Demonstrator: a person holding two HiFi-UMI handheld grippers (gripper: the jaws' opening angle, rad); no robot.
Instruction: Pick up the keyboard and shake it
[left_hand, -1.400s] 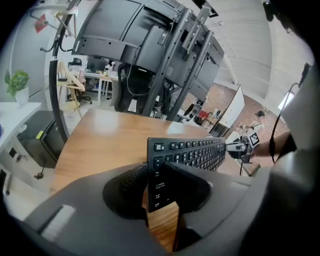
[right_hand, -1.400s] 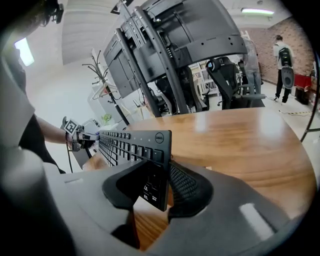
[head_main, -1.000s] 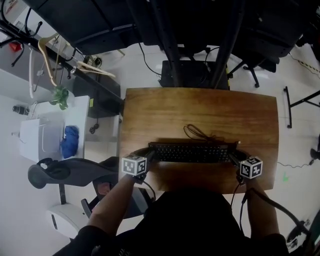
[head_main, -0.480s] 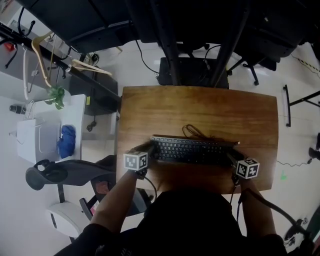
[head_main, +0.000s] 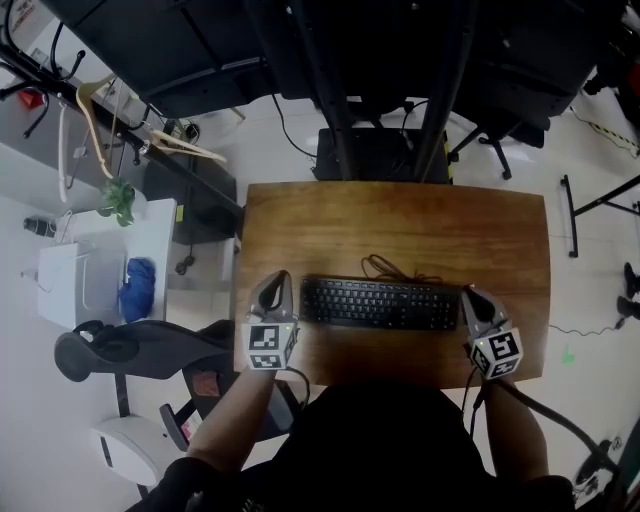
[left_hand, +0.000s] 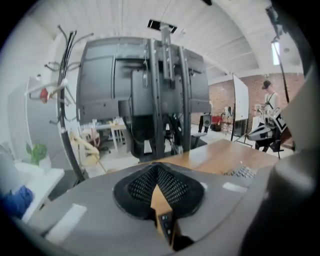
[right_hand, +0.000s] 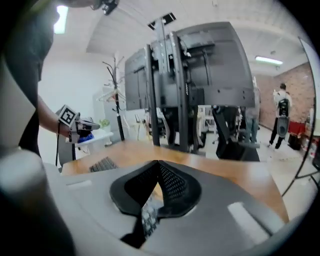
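The black keyboard (head_main: 380, 303) lies flat on the wooden table (head_main: 400, 220), its cable (head_main: 398, 267) coiled just behind it. My left gripper (head_main: 278, 284) stands off the keyboard's left end, jaws shut with nothing between them. My right gripper (head_main: 468, 297) stands at the keyboard's right end, also shut and empty. In the left gripper view the pads (left_hand: 170, 186) meet and the keyboard (left_hand: 243, 172) shows off to the right. In the right gripper view the pads (right_hand: 172, 185) are together, with the keyboard (right_hand: 102, 164) to the left and keys visible below the jaws.
A dark frame on a black base (head_main: 380, 155) stands past the table's far edge. A grey office chair (head_main: 130, 342) and a white side table (head_main: 100, 270) with a blue item are at the left. A coat rack with hangers (head_main: 110, 110) is at the far left.
The keyboard, held raised between both grippers before, now rests flat on the table. Both grippers have let go, shut, and stand just off its ends.
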